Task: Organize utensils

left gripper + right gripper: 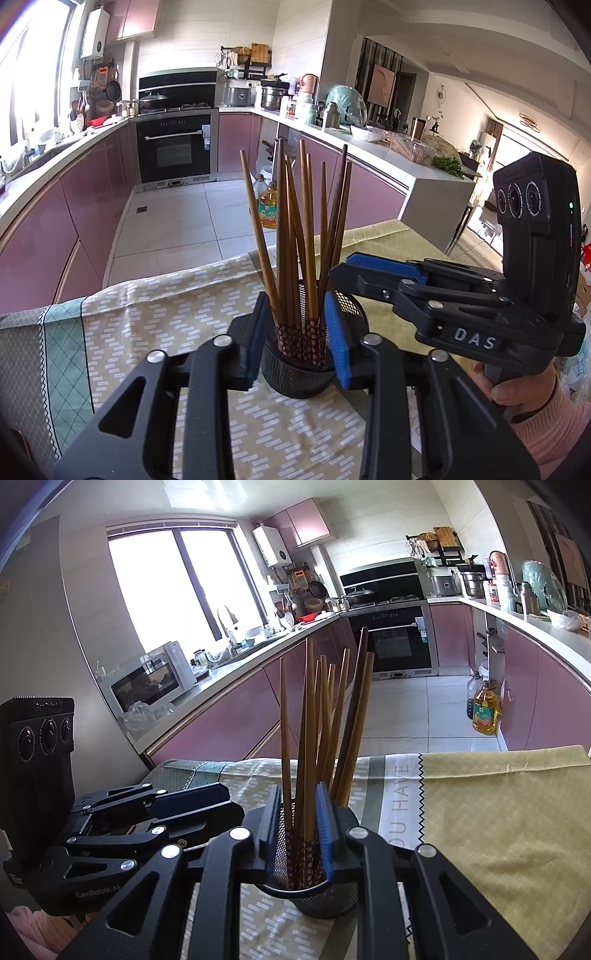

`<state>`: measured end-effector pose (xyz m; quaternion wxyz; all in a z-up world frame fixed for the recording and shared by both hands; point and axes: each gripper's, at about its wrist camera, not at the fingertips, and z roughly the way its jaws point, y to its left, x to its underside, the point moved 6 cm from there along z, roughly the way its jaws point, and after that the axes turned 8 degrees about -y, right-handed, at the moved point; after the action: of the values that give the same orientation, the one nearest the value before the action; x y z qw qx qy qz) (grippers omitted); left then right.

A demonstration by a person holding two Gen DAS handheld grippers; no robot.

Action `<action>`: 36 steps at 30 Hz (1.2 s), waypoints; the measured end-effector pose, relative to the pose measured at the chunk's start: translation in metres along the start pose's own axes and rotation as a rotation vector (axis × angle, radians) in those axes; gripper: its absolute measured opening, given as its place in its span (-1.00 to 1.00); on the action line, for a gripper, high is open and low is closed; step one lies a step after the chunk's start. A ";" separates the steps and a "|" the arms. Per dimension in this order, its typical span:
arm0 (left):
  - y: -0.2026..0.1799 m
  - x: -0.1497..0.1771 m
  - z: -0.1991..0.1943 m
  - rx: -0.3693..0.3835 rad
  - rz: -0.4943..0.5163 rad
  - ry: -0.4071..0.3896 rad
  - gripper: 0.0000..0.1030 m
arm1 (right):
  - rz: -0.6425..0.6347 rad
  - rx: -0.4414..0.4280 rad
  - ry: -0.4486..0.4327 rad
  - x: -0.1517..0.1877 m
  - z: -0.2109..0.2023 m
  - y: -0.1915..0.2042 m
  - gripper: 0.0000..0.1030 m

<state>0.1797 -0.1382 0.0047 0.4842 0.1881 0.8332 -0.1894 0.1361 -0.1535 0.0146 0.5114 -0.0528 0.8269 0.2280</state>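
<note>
Now the black wire-mesh holder [295, 373] stands on the cloth-covered worktop [155, 317], set back from its far edge, and a bundle of brown wooden chopsticks with patterned red ends [295, 236] stands upright inside it, the tops fanning apart. Seen from the left wrist, the left gripper [295, 341] has its blue-padded fingers parted on either side of the holder's upper part, the pads apparently not pressing on anything. The right gripper [297, 829] also stands with its jaws apart, framing the chopstick bundle near the rim; whether a pad brushes a stick is hard to tell through the fisheye.

Judging by this, the chopsticks are already gathered and the step in hand is releasing and clearing away. To do it well, draw each gripper straight back along its own line, keeping the fingers wide so no pad snags a leaning stick or tips the light holder. Withdrawing one hand at a time would also keep the two grippers from knocking together.
</note>
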 end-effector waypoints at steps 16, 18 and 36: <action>0.035 0.027 -0.064 -0.236 -0.038 -0.215 0.89 | -0.156 0.154 -0.097 0.031 -0.036 0.017 0.87; 0.037 0.029 -0.075 -0.259 -0.042 -0.246 0.89 | -0.163 0.163 -0.118 0.033 -0.041 0.022 0.87; 0.042 0.048 -0.137 -0.407 -0.060 -0.373 0.89 | -0.206 0.233 -0.266 0.043 -0.082 0.049 0.87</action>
<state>0.0777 -0.0276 0.0196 0.6513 0.0238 0.7557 -0.0638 0.0331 -0.1390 0.0238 0.6394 -0.0471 0.7630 0.0823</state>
